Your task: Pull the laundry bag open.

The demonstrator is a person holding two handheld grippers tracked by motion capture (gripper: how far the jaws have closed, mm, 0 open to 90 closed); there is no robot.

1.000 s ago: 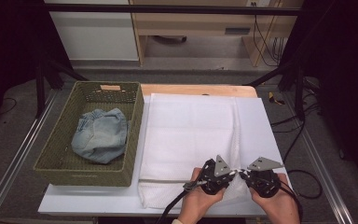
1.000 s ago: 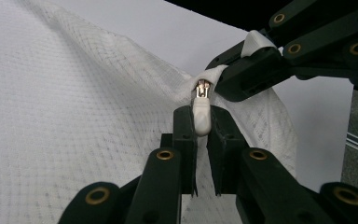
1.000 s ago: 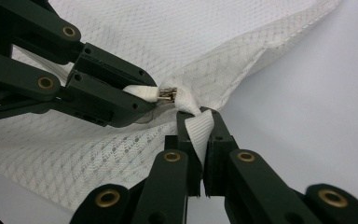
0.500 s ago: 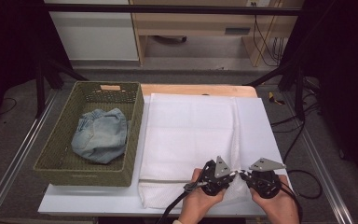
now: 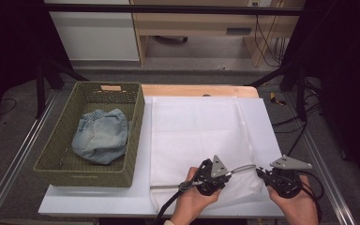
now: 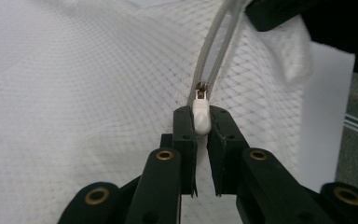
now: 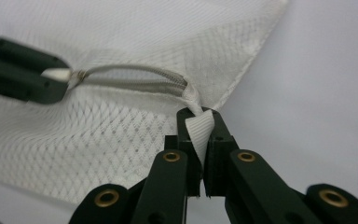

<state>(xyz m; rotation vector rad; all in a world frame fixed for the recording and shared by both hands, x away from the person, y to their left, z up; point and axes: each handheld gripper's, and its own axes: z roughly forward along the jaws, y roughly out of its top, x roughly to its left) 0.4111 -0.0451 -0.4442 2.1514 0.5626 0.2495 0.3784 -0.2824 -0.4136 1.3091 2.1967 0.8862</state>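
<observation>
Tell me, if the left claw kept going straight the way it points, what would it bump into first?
Probably the right claw. The left claw, shut on the white zipper pull of the mesh laundry bag, points along the zipper, and the right claw's dark tip sits at that zipper's far end, though depth is hard to judge.

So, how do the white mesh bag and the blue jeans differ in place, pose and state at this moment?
The white mesh bag lies spread flat on the table; the blue jeans sit bunched up in the green wicker basket. The bag is gripped at its near edge: the left claw pinches its zipper pull and the right claw its end tab. The jeans are untouched. The bag is pale netting, the jeans faded denim. Both are soft fabric.
</observation>
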